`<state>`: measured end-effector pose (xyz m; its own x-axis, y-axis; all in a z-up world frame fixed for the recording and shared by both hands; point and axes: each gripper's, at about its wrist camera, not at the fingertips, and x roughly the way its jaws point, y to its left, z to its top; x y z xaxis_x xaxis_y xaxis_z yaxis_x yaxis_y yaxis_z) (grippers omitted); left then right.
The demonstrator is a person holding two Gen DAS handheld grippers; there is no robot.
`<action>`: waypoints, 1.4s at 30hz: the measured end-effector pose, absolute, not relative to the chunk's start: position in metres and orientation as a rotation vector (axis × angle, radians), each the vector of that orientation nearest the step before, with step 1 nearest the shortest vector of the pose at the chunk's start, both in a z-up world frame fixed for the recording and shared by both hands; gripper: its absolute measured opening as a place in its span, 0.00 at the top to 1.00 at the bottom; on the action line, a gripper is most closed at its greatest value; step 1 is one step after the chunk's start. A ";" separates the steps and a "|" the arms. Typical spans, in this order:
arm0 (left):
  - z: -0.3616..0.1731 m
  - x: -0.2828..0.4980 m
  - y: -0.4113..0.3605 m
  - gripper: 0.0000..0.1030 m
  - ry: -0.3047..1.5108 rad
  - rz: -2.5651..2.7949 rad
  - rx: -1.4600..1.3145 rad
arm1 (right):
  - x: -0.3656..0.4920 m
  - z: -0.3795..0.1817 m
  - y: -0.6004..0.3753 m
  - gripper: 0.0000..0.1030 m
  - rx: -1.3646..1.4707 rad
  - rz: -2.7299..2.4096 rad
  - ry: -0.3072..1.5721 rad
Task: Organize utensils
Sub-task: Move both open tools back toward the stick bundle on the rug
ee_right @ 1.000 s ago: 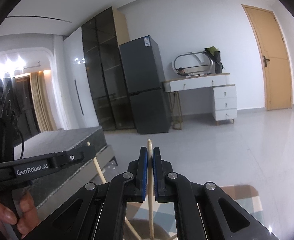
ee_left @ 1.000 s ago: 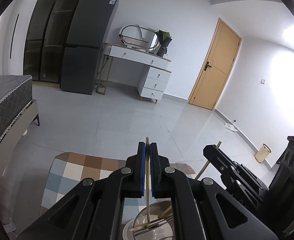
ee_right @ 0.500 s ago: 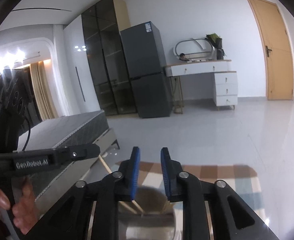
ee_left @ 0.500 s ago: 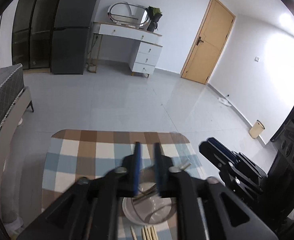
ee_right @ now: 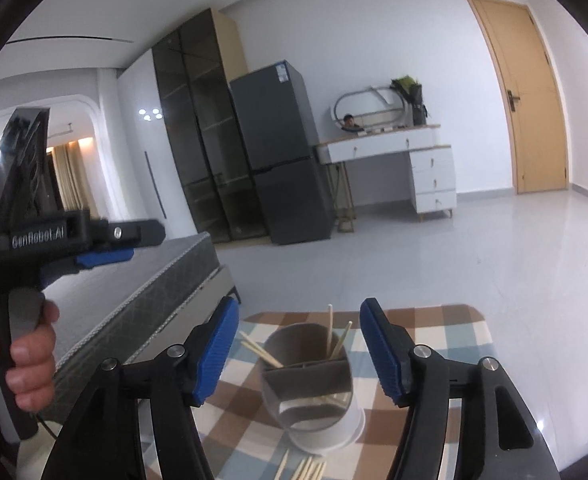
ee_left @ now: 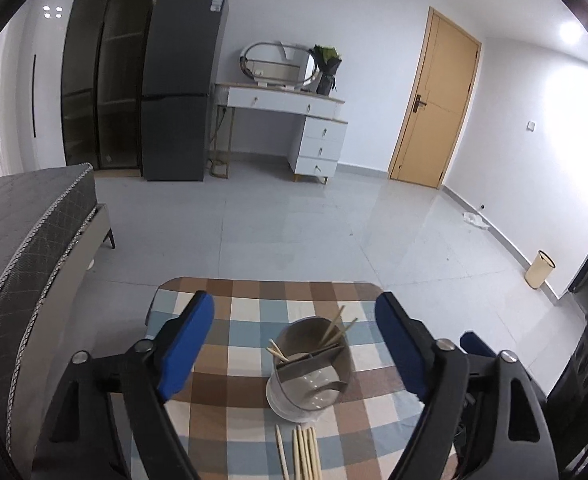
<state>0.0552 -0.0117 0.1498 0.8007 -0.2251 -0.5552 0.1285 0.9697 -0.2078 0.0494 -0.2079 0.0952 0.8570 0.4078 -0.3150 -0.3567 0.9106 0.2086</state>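
Releasing: my left gripper (ee_left: 294, 344) and right gripper (ee_right: 299, 348) have just opened, both empty.
Chopsticks (ee_right: 336, 340) lean upward in the holder (ee_right: 308, 384); loose chopsticks (ee_left: 300, 452) lie lengthwise toward it.

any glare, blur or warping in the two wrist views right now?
Left wrist: strong fisheye bend, fridge and door curve; ceiling light flare at upper right; chopstick holder sharp between the open left tool. Right wrist: same warp, dark vignette corners; bright lamps blown out far left; shiny floor reflection at right; right tool crisp, no motion blur.
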 end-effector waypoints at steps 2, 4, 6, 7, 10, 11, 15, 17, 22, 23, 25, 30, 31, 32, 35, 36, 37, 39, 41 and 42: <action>0.153 0.046 -0.013 0.20 0.612 -0.185 -0.172 | 0.035 0.098 -0.210 0.31 0.151 0.402 0.347; 0.156 0.032 -0.016 0.20 0.612 -0.182 -0.174 | 0.019 0.100 -0.213 0.31 0.153 0.403 0.336; 0.154 0.020 -0.019 0.19 0.612 -0.172 -0.166 | 0.006 0.101 -0.216 0.30 0.155 0.398 0.331; 0.152 0.013 -0.021 0.19 0.613 -0.169 -0.162 | 0.000 0.101 -0.217 0.29 0.158 0.397 0.328; 0.144 -0.004 -0.023 0.13 0.600 -0.144 -0.142 | -0.016 0.101 -0.220 0.22 0.162 0.386 0.315; 0.142 -0.006 -0.023 0.11 0.590 -0.129 -0.137 | -0.020 0.101 -0.221 0.21 0.162 0.384 0.314; 0.127 -0.021 -0.020 0.09 0.565 -0.095 -0.132 | -0.031 0.096 -0.222 0.18 0.164 0.372 0.324; 0.120 -0.030 -0.019 0.09 0.555 -0.084 -0.132 | -0.041 0.091 -0.221 0.16 0.164 0.369 0.327; 0.099 -0.042 -0.016 0.05 0.552 -0.058 -0.118 | -0.058 0.076 -0.211 0.09 0.157 0.361 0.348; 0.094 -0.042 -0.015 0.05 0.556 -0.056 -0.114 | -0.060 0.072 -0.208 0.09 0.153 0.359 0.354; 0.087 -0.040 -0.012 0.05 0.567 -0.051 -0.107 | -0.062 0.065 -0.204 0.08 0.149 0.352 0.363; 0.066 -0.039 -0.005 0.05 0.595 -0.032 -0.104 | -0.062 0.048 -0.200 0.08 0.147 0.343 0.397; 0.063 -0.038 -0.005 0.05 0.600 -0.028 -0.102 | -0.060 0.045 -0.200 0.08 0.144 0.342 0.404; 0.057 -0.034 -0.004 0.05 0.610 -0.025 -0.101 | -0.059 0.042 -0.199 0.08 0.141 0.338 0.410; 0.041 -0.030 -0.004 0.05 0.646 -0.029 -0.100 | -0.056 0.030 -0.199 0.08 0.134 0.335 0.440; 0.036 -0.028 -0.004 0.05 0.658 -0.030 -0.099 | -0.055 0.025 -0.198 0.08 0.128 0.330 0.454; 0.031 -0.026 -0.004 0.05 0.675 -0.033 -0.105 | -0.054 0.021 -0.197 0.08 0.124 0.328 0.467; 0.022 -0.021 -0.007 0.05 0.694 -0.036 -0.098 | -0.051 0.014 -0.196 0.08 0.117 0.325 0.487; 0.013 -0.016 -0.009 0.05 0.717 -0.032 -0.087 | -0.047 0.008 -0.196 0.08 0.115 0.316 0.507; 0.009 -0.013 -0.009 0.05 0.729 -0.034 -0.089 | -0.044 0.004 -0.196 0.08 0.115 0.309 0.522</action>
